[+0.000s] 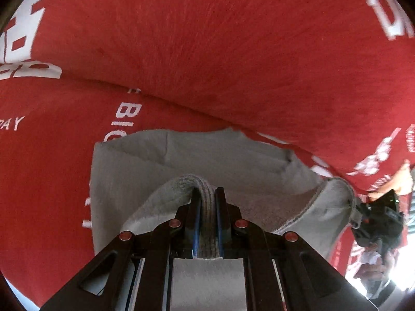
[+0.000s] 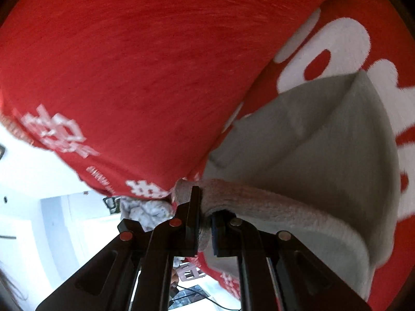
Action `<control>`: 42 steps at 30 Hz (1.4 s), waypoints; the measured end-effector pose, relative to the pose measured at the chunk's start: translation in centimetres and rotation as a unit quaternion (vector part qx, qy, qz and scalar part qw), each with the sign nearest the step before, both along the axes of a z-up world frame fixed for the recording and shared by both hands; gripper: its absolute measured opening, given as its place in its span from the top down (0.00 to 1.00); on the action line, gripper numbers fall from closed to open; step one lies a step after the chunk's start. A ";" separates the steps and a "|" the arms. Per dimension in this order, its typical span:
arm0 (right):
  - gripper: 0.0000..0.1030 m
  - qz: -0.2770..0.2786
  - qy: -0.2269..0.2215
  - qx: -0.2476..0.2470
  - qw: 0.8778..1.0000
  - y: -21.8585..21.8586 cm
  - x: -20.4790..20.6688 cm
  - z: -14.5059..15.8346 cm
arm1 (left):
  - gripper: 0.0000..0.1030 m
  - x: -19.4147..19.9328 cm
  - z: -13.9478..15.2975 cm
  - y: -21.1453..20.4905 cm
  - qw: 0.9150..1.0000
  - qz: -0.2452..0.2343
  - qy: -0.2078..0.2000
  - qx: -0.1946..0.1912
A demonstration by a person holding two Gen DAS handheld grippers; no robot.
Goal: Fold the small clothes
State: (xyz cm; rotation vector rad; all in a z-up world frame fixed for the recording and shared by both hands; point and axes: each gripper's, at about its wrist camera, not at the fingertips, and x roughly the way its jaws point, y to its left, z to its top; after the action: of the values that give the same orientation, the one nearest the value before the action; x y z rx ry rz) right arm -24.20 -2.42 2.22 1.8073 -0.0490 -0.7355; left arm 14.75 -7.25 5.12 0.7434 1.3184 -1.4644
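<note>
From my left wrist camera, my left gripper (image 1: 207, 223) is clenched on a bunched edge of the one grey garment (image 1: 181, 160), with the fabric pinched between the blue pads. The garment hangs from that pinch down onto the red printed cloth (image 1: 207, 51) that covers the surface. At the right edge I see my right gripper (image 1: 373, 223) holding another corner of it, with a hand (image 1: 404, 178) behind.

From my right wrist camera, my right gripper (image 2: 205, 223) is likewise clamped on the grey garment (image 2: 311, 140), whose body sags over the red printed cloth (image 2: 129, 64).

I judge this to be the carrying half of a fold, with both corners lifted. Next I need to lay them level on the far edge, then let go. Count: one garment, two grippers, one cloth.
</note>
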 end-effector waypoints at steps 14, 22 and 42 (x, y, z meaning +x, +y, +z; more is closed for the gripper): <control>0.48 -0.066 0.012 0.033 0.997 -2.3 -3.3 -2.8 | 0.26 1.6 1.1 -2.4 0.994 0.074 -0.082 -0.013; 0.70 0.008 0.085 0.034 0.996 -2.9 -1.6 -2.6 | 0.26 -1.2 -1.1 -1.5 0.996 0.023 -0.087 0.013; 0.73 0.007 0.196 0.082 0.977 -1.0 -3.3 -2.9 | 0.26 3.1 -5.1 -0.1 0.977 0.052 -0.197 0.065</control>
State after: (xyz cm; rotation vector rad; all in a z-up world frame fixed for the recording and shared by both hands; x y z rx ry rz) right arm -27.48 -3.40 -0.65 1.7832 0.2933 -1.1004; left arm 17.83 -7.40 0.02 0.9779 1.1325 -1.0864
